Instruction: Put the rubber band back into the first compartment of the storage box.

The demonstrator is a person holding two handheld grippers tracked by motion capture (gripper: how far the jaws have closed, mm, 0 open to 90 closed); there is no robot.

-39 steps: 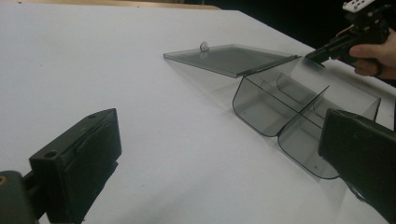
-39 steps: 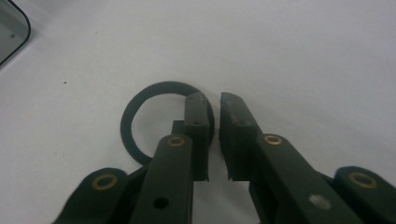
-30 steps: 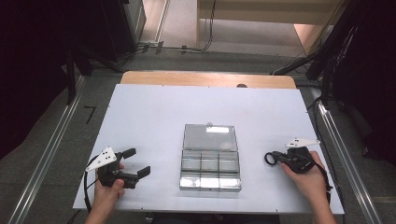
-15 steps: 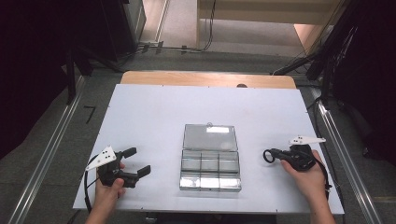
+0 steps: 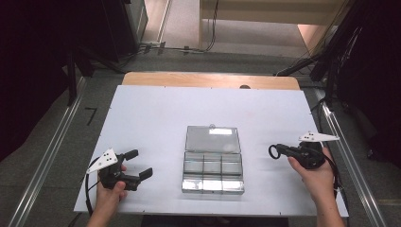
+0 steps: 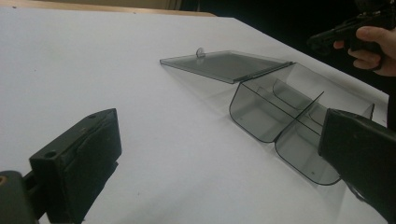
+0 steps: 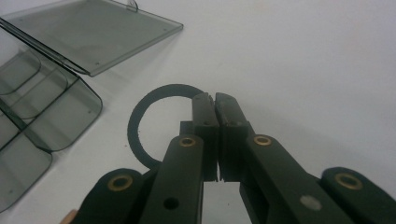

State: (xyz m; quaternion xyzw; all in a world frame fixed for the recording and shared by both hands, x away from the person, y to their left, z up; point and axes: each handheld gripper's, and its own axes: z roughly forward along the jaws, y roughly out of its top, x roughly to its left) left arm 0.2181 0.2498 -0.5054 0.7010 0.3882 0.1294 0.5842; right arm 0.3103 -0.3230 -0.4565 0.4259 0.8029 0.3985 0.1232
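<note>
Colour key. Table (image 5: 156, 118): plain white top, unpatterned, with a light wood-toned strip (image 5: 210, 79) along its far edge. Compartment box (image 5: 213, 165): smoke-grey transparent plastic, lid and dividers of the same tint, no markings. Ring (image 7: 140, 126): matt black, uniform. Left gripper (image 5: 137, 164) and right gripper (image 5: 279, 150): black jaws and bodies; brass-coloured rivets show on the right one's linkage; each carries a pale grey three-cornered plate. Floor (image 5: 47, 156): dull grey, with silver-grey rails beside the table.
</note>
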